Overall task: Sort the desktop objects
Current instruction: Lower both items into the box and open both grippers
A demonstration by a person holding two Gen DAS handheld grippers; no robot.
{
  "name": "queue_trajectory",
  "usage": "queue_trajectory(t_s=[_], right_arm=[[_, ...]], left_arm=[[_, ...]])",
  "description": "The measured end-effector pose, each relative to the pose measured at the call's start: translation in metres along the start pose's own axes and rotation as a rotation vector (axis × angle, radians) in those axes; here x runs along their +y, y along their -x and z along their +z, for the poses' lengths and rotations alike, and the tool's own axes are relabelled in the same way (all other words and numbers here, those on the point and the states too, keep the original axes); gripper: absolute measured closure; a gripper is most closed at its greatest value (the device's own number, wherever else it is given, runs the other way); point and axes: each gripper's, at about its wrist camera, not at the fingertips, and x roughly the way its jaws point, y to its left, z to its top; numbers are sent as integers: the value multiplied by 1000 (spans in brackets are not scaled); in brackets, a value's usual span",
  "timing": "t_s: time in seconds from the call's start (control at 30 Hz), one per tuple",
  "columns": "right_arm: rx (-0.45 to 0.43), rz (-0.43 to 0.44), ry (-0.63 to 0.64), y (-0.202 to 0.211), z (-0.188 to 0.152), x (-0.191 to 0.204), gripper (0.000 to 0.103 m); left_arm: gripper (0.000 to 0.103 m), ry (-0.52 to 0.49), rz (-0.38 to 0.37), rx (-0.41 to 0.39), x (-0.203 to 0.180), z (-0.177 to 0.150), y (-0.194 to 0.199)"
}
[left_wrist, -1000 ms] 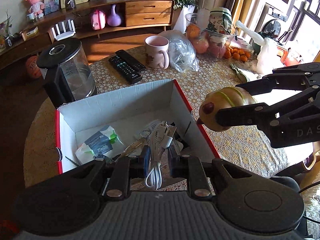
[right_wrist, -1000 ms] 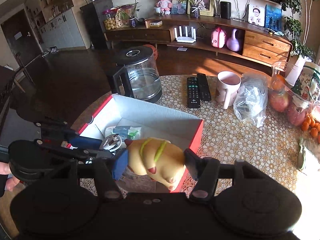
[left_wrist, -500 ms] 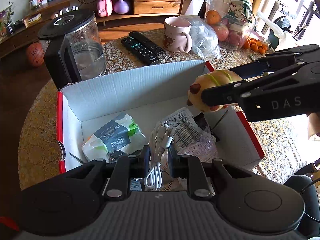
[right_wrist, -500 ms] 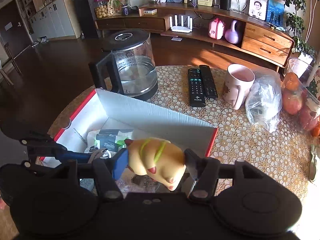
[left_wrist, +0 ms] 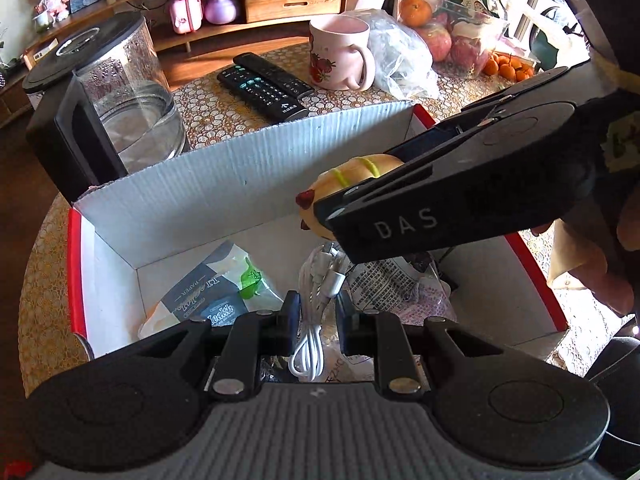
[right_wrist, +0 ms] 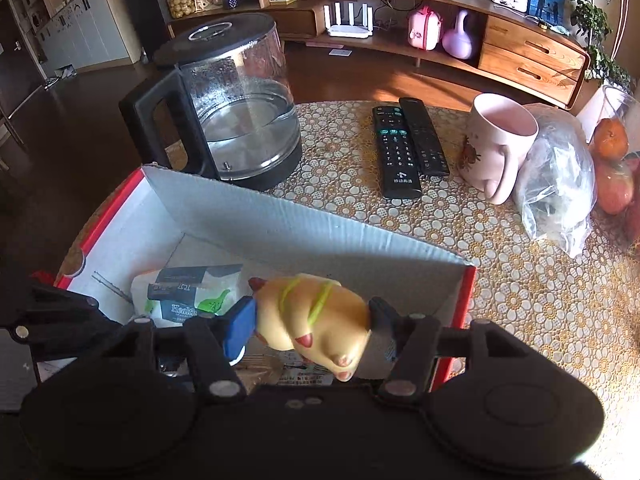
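A red cardboard box (left_wrist: 224, 184) (right_wrist: 288, 224) with a white inside stands on the table, holding a tissue pack (left_wrist: 216, 296) (right_wrist: 192, 292) and printed wrappers (left_wrist: 384, 280). My left gripper (left_wrist: 317, 314) is shut on a coiled white USB cable (left_wrist: 316, 300), low over the box floor. My right gripper (right_wrist: 312, 320) is shut on a yellow toy animal (right_wrist: 316, 320) (left_wrist: 352, 176) with green stripes, hanging inside the box's right half, above the wrappers. In the left wrist view the right gripper (left_wrist: 320, 208) reaches in from the right.
A glass kettle (right_wrist: 240, 108) (left_wrist: 116, 92) stands right behind the box's far wall. Two remotes (right_wrist: 408, 148), a pink mug (right_wrist: 496, 140), a clear bag (right_wrist: 560, 188) and fruit (left_wrist: 436, 36) fill the far table. A person's hand (left_wrist: 616, 264) holds the right gripper.
Both grippers sank lower into the box with their loads. The right gripper carried the toy leftward, from beyond the box's right wall to over its inside.
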Motion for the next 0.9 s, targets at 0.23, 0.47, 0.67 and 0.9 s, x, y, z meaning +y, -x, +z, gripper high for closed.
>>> queue_trajectory(t_s=[0.23,0.47,0.67,0.9], right_arm=[[27,-5,1,-20,-2,-2,40],[29,-4,27,-26,-4,5,39],[44,-21,49,-32,-6,9,38],[48,-25,52,-35,-7,11,35]], left_arm=[[85,2,-1,28,3,-2,-17],[85,11,-5,52,7,-4,-27],[85,24,-12,62,8,-6,-33],[85,52,-28,62,12,-5,-34]])
